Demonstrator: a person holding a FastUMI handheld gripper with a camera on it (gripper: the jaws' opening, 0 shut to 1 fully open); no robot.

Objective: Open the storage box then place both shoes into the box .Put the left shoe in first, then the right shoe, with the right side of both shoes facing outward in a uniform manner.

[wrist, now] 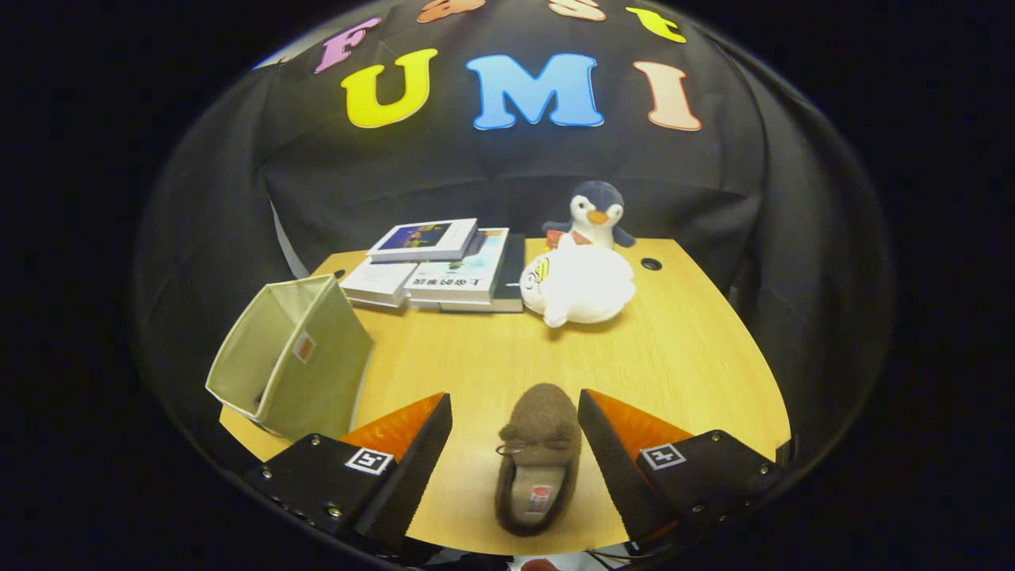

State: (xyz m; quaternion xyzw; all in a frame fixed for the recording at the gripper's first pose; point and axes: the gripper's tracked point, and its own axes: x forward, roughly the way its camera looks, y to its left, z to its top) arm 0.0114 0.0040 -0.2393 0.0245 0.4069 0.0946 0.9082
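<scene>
The gripper [515, 416] hangs low over a pale wooden table [682, 357] with its two fingers spread wide apart, pressing on nothing. Down between them lies a brown fuzzy slipper-style shoe [539, 456] with a little bow on top, toe pointing to twelve o'clock and its open heel end nearest the camera; a small label shows on the insole. The shoe sits closer to the right finger than to the left, and there is a clear strip of tabletop between it and the left one; I cannot tell whether it touches the right.

At about ten o'clock from the shoe, just beyond the left finger, a pale green fabric storage box [289, 369] lies tipped on its side near the table's edge, its open mouth turned to nine o'clock. At eleven o'clock, farther back, is a loose stack of books [440, 266]. At one o'clock lies a white plush seal-like toy [579, 289], and just behind it stands a small navy and white penguin plush [596, 212] against the black cloth wall.
</scene>
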